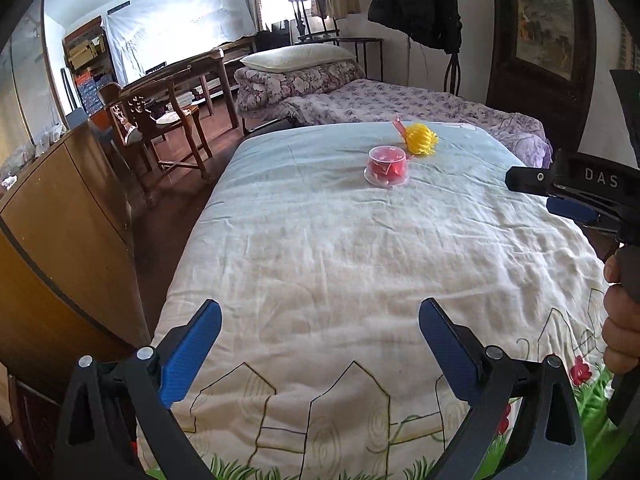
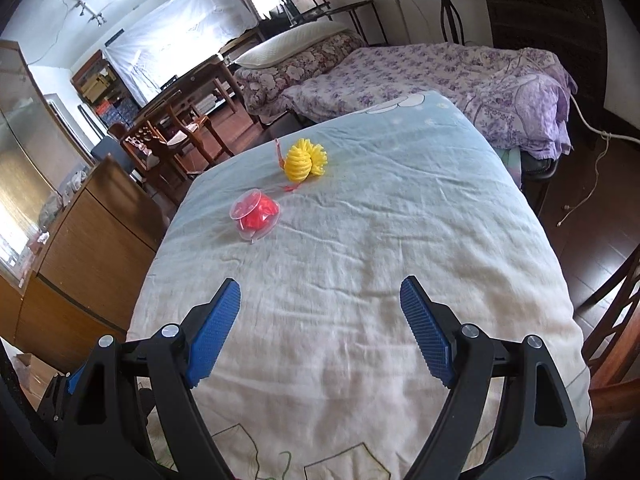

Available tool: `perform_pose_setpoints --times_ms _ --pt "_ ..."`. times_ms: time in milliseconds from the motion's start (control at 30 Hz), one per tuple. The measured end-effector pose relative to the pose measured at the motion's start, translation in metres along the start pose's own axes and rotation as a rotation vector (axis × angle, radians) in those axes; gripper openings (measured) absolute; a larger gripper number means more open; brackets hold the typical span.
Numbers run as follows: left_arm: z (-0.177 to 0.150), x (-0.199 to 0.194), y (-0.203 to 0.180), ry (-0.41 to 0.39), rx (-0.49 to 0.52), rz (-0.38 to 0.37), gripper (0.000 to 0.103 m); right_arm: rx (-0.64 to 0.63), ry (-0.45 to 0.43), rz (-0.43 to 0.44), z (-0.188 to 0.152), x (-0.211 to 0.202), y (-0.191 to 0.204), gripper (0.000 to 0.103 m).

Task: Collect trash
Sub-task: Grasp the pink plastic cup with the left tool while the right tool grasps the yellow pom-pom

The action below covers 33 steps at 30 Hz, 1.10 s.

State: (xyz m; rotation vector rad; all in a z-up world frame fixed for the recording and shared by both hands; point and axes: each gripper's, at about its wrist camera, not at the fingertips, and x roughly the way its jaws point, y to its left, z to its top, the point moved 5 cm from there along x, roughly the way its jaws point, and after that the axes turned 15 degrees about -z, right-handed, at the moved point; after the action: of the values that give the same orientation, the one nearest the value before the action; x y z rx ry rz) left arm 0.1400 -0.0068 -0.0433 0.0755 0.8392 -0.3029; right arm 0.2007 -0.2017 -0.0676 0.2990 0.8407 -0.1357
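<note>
Left fingers: both blue pads (image 1: pixel 192 354) of my left gripper (image 1: pixel 320 354) stand spread wide, nothing between them, hovering over the near, cream end of the quilt (image 1: pixel 320 248).
Right fingers: my right gripper (image 2: pixel 320 330) is spread just as wide, its ribbed pads (image 2: pixel 426 330) bare, also above the cream cloth. In the left view I see it from the side at the right edge, held by a hand (image 1: pixel 622 320).
Contact: neither gripper touches anything, as far as I can see.
Clear cup: farther up, where the quilt turns pale blue, sits a small clear plastic cup (image 2: pixel 255 216) stuffed with crumpled red wrapping. In the right view it looks tipped over on its side.
Cup handling: I judge it very light, thin-walled, slick and easy to crush. I would close gently across the body just under the rim, not on the flimsy flange.
Yellow piece: just beyond the cup and apart from it lies a yellow ribbed bundle (image 2: pixel 306 160) that looks like coiled cord or foam, though I cannot tell which, with a thin red strip (image 1: pixel 399 125) beside it.
Yellow handling: I expect it soft, springy and almost weightless. A squeeze across the middle of its 2 lobes should hold.
Surface: the quilt is soft and wrinkled, so pressing down will sink and may catch cloth.
Reach: both pieces lie well ahead of my 2 grippers.
</note>
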Motion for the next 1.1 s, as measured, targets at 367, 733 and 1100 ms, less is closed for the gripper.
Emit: perform_pose_setpoints --times_ms 367,733,1100 --pt "0.038 0.052 0.002 0.02 -0.098 -0.149 0.097 0.05 -0.009 -0.014 0.025 0.019 0.002 0.08" --pt "0.107 0.146 -0.017 -0.032 -0.069 -0.19 0.096 0.181 -0.045 0.008 0.072 0.057 -0.012 0.08" --pt "0.121 0.147 0.019 -0.053 -0.091 -0.269 0.047 0.088 0.032 0.023 0.1 0.126 0.047 0.075"
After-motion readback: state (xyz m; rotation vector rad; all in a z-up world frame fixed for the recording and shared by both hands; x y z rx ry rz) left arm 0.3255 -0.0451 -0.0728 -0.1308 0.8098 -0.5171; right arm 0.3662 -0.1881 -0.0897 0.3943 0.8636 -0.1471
